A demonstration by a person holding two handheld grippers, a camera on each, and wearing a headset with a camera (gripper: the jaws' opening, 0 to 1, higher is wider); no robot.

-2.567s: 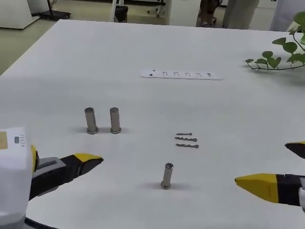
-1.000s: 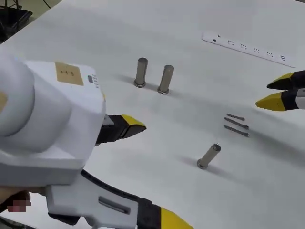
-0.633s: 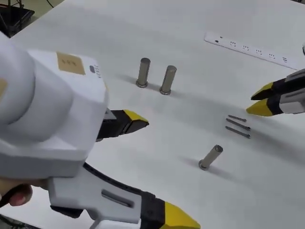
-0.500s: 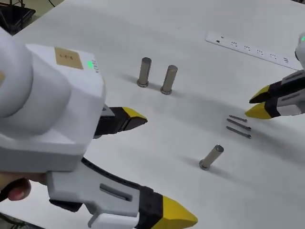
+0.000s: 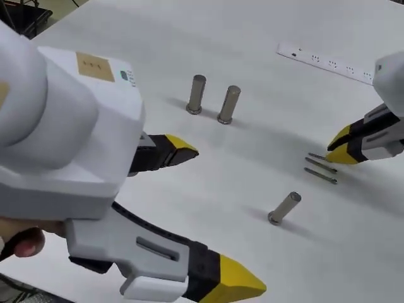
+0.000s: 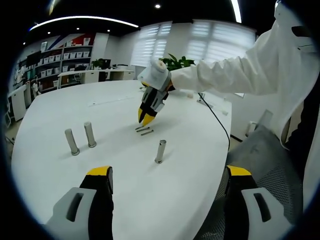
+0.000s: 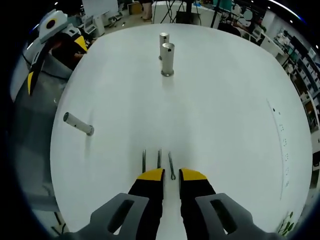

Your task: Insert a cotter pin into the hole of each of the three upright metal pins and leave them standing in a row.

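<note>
On the white counter (image 5: 252,38) three cotter pins (image 7: 158,160) lie side by side, parallel and close together, flat on the surface. Their near ends sit right at the tips of the right tool (image 7: 171,175), whose yellow-tipped jaws stand only a narrow gap apart; the looped end of the rightmost cotter pin lies at the mouth of that gap, and whether a jaw touches any of them cannot be told. Nothing is gripped between the jaws. Beyond the cotter pins, in the right gripper view, a first metal pin (image 5: 196,95) and a second metal pin (image 5: 228,105) stand upright just beside each other, each on its flanged base with a bare top. A third metal pin (image 5: 284,207) stands apart from that pair, nearer the person and off to the side of the cotter pins; in the left gripper view it looks upright on its base, while the tilted head view makes it seem to lean. The left tool (image 6: 167,172) is held low over the near part of the counter, well away from all the pins, its jaws spread wide with nothing between them — a thumb (image 5: 19,243) shows at its grip. A white sleeve (image 6: 225,75) reaches out to the right tool. At the far edge a white power strip (image 5: 328,60) lies flat.
</note>
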